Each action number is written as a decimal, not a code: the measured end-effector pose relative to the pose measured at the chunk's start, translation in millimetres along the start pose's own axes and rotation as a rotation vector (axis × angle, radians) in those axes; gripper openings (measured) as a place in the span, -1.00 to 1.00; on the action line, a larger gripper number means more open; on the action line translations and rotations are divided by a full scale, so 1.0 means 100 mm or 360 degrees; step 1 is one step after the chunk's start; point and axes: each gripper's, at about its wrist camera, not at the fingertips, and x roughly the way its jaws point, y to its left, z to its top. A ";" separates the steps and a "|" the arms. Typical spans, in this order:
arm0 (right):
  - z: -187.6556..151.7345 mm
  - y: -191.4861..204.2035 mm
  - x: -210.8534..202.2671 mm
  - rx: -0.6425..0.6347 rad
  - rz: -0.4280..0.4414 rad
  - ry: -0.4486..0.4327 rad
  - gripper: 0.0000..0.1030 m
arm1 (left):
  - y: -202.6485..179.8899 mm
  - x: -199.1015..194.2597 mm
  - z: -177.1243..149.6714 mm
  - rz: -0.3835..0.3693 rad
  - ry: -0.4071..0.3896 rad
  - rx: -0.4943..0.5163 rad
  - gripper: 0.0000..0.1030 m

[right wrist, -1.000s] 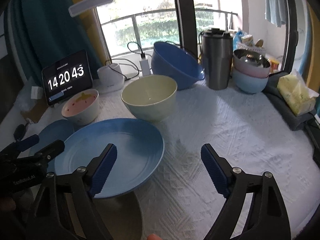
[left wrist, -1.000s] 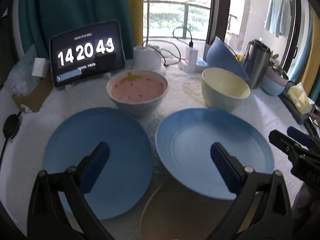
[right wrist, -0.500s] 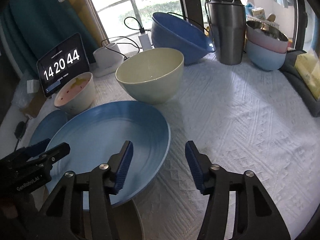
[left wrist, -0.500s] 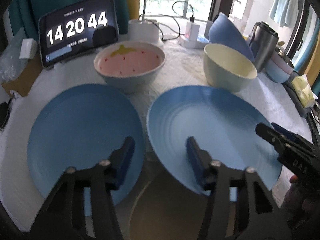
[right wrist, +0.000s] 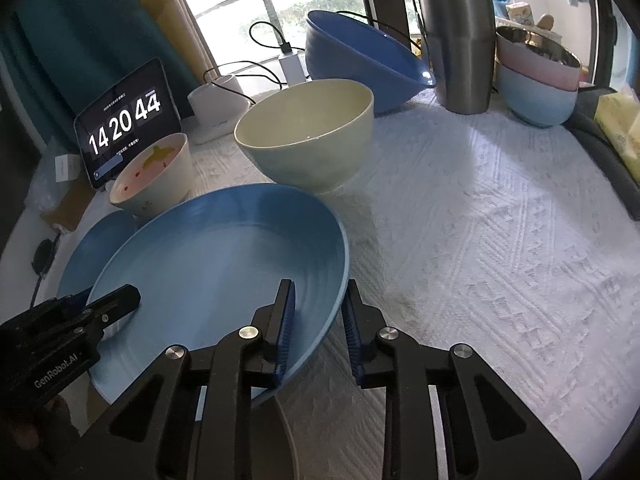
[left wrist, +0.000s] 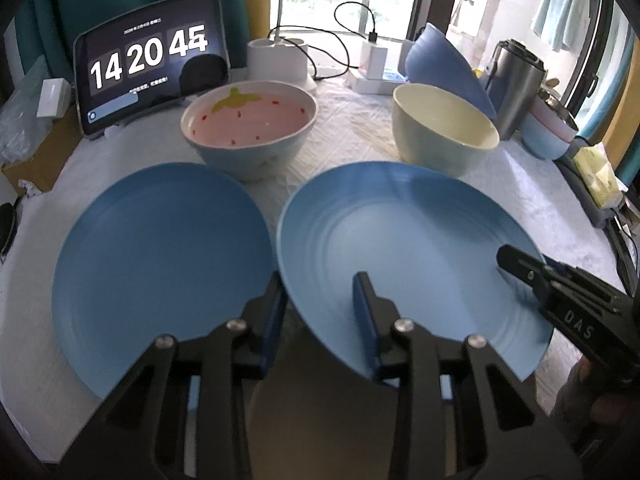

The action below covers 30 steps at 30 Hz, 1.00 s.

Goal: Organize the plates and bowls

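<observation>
On a bench (right wrist: 480, 240) covered in white textured cloth, we brought both claws to the right-hand blue plate (left wrist: 400, 232), which lay just beside a second blue plate (left wrist: 160, 240), with the strawberry-patterned bowl (left wrist: 248, 120) and the cream bowl (left wrist: 444, 128) behind them. Our left claw (left wrist: 320, 312) straddled the plate's near-left rim, one pad inside and one beneath, its jaws closing; whether the pads already pressed the rim we could not tell. Our right claw (right wrist: 318, 320) straddled the opposite rim the same way, also closing, the rim between its pads. We judged the plate stiff, smooth and fairly light, probably plastic or melamine, so apt to slide out of a shallow pinch. The raised rim looked the only sensible hold, taken deep and on two opposite sides to keep the plate level. A large blue bowl (right wrist: 360, 60) leaned tilted beside the steel tumbler (right wrist: 460, 40) at the back.
</observation>
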 end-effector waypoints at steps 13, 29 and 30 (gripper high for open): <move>-0.09 0.03 -0.25 -0.0018 -0.0012 -0.0085 -0.51 | -0.06 -0.28 -0.09 -0.0014 -0.0093 0.0026 -0.33; -0.25 0.20 -0.59 -0.0036 -0.0044 -0.0157 -0.51 | 0.01 -0.65 -0.31 -0.0053 -0.0191 0.0044 -0.33; -0.26 0.21 -0.61 -0.0039 -0.0047 -0.0161 -0.51 | 0.01 -0.66 -0.33 -0.0054 -0.0195 0.0044 -0.33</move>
